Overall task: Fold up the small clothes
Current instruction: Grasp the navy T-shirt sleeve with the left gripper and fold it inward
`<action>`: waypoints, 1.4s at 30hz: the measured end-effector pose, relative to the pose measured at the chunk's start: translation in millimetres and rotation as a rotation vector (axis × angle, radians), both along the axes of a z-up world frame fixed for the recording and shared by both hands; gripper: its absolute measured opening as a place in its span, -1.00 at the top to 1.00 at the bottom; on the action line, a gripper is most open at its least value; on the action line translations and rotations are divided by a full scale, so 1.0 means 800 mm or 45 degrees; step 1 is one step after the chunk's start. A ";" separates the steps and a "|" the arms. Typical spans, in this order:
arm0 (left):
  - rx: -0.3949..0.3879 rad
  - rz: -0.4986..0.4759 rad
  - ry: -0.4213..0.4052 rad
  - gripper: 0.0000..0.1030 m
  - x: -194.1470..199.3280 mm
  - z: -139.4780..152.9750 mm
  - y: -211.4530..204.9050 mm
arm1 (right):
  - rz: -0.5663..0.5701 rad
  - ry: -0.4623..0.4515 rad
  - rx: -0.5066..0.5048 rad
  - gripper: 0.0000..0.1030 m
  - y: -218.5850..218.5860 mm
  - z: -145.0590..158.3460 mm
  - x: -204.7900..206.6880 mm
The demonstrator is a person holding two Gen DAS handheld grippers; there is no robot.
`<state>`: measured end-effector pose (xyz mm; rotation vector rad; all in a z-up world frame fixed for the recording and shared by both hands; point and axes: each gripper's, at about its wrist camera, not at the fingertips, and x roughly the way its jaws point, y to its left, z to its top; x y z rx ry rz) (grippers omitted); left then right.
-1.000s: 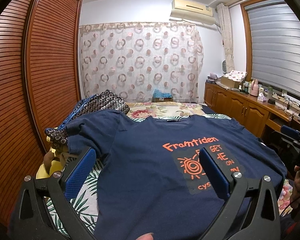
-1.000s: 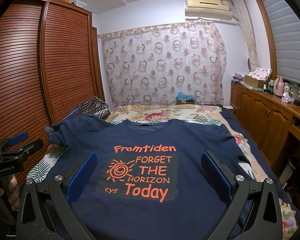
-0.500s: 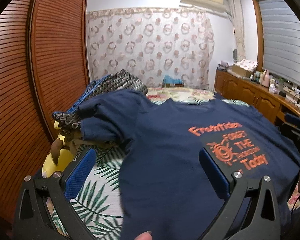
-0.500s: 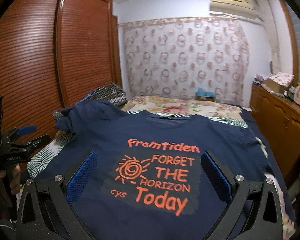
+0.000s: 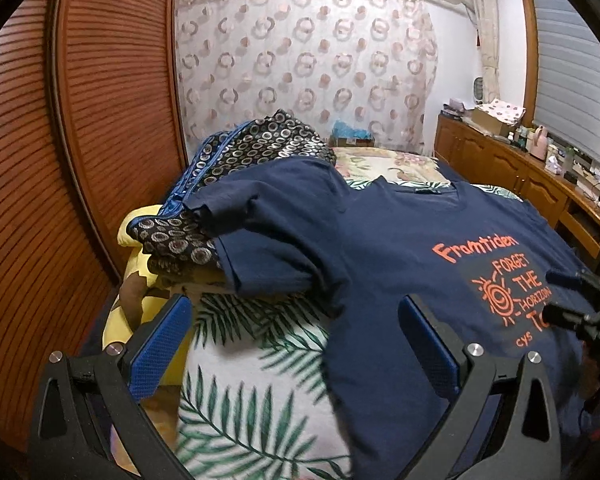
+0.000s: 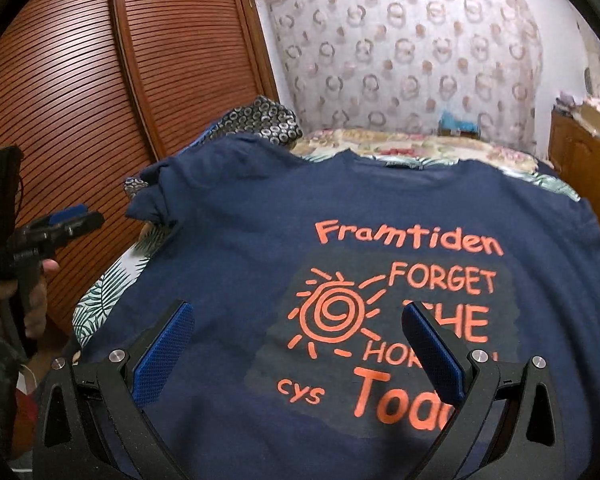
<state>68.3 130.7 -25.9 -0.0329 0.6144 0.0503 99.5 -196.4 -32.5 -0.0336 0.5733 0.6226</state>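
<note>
Navy T-shirt (image 6: pixel 380 208) lies print-up, collar (image 6: pixel 400 162) toward the curtain (image 6: pixel 412 52).

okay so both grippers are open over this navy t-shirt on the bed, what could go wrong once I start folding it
1. The left sleeve is bunched on the patterned cloth beside the T-shirt; a pinch there may catch both fabrics.
2. That sleeve is creased, so folding now would likely lock in wrinkles.
3. The left gripper hangs with open jaws over the bare bedspread beside the shirt's edge; closing here might grab the sheet instead.

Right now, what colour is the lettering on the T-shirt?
Orange, on the navy T-shirt; clearest in the right wrist view.
</note>
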 end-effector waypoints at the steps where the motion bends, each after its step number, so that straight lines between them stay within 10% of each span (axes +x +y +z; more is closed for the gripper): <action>1: -0.009 0.000 0.011 -0.98 0.008 0.003 0.008 | -0.006 0.010 -0.003 -1.00 -0.001 0.000 0.006; 10: -0.113 -0.008 0.109 -0.24 0.075 0.015 0.055 | -0.021 -0.016 -0.020 -1.00 0.019 0.004 0.016; 21: -0.180 0.029 0.290 0.12 0.152 -0.014 0.095 | -0.016 -0.013 -0.014 -1.00 0.022 -0.010 0.006; 26: -0.111 -0.013 0.253 0.79 0.153 -0.003 0.079 | -0.046 0.034 0.031 -1.00 0.013 -0.013 0.012; 42: -0.030 -0.385 0.138 0.87 0.161 0.075 -0.091 | -0.061 0.070 0.050 -1.00 0.011 -0.009 0.015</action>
